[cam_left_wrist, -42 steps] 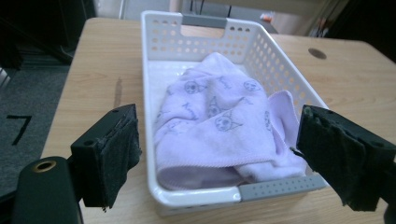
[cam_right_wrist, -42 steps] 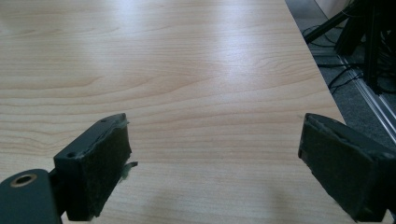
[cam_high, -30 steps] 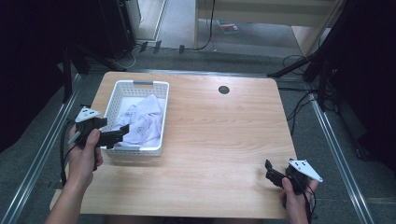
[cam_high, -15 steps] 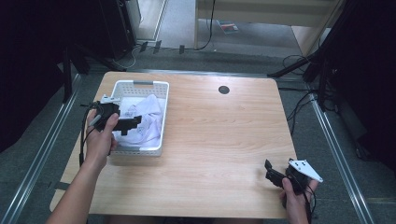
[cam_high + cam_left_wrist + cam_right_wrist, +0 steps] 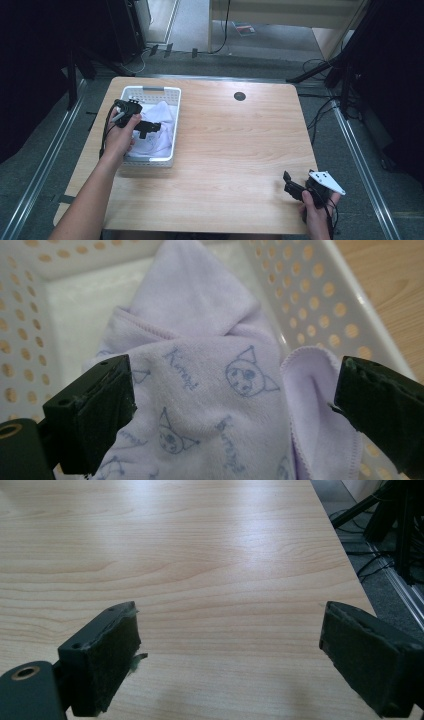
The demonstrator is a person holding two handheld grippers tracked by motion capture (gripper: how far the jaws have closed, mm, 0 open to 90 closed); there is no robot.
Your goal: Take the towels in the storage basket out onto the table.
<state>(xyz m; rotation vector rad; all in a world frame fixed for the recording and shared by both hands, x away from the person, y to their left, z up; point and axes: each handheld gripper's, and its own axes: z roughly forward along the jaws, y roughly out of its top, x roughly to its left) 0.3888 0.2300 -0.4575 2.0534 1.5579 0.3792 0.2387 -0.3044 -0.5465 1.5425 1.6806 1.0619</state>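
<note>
Left gripper (image 5: 150, 127) hangs over the white perforated basket (image 5: 150, 161) at the left of the high view, jaws spread wide, nothing between them. In the left gripper view the same gripper (image 5: 235, 400) frames the lilac printed towel (image 5: 210, 390), which lies crumpled inside the basket with a folded peak toward the far wall and a hemmed flap at the right of the frame. Whether the jaws touch the cloth cannot be told.

Right gripper (image 5: 296, 190) rests near the lower right corner of the tabletop (image 5: 240, 145), jaws apart and empty; in the right gripper view it (image 5: 227, 662) faces bare wood only.

Assessment: the step in hand appears to be taking hold of the towel. To do it well, lower the jaws onto a raised fold near the middle of the cloth, not the loose flap, so that several layers are caught, and close fully before lifting. Lift straight up until the hanging cloth clears the rim.

Clearances: the basket walls (image 5: 320, 305) stand close on both sides of the jaws, leaving little sideways room; a jaw tip could snag a wall hole or drag the light basket. The tabletop centre and right offer ample open room for laying the towel out. The right gripper sits close to the near edge.
</note>
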